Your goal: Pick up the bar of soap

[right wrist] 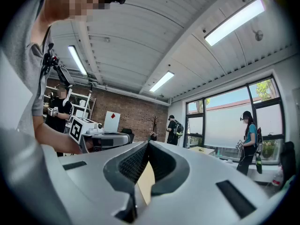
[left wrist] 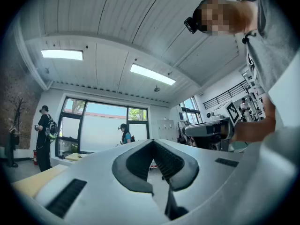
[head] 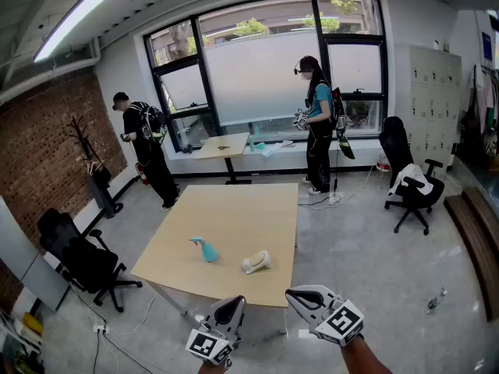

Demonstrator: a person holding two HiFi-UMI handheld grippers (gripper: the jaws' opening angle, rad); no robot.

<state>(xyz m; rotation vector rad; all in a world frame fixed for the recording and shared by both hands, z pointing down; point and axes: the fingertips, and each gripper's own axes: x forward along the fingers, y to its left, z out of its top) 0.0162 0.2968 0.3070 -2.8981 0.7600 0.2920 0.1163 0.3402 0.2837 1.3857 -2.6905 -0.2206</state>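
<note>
Left tool [head: 231, 304] closed; soap [head: 256, 262] head-view only

A grey floor [head: 351, 240] runs under a pale wooden counter [head: 242, 209] in mid-room. A brick wall [head: 47, 139] closes the left side, with a coat stand [head: 82, 142] near it. A wide black-framed window [head: 273, 61], frosted across its middle, fills the far white wall, with a smaller table [head: 222, 145] before it. 1 black office chair [head: 86, 259] stands left of the counter and a second chair [head: 409, 174] stands far right, near white lockers [head: 429, 92]. A strip light [head: 70, 20] glows on the ceiling.
</note>
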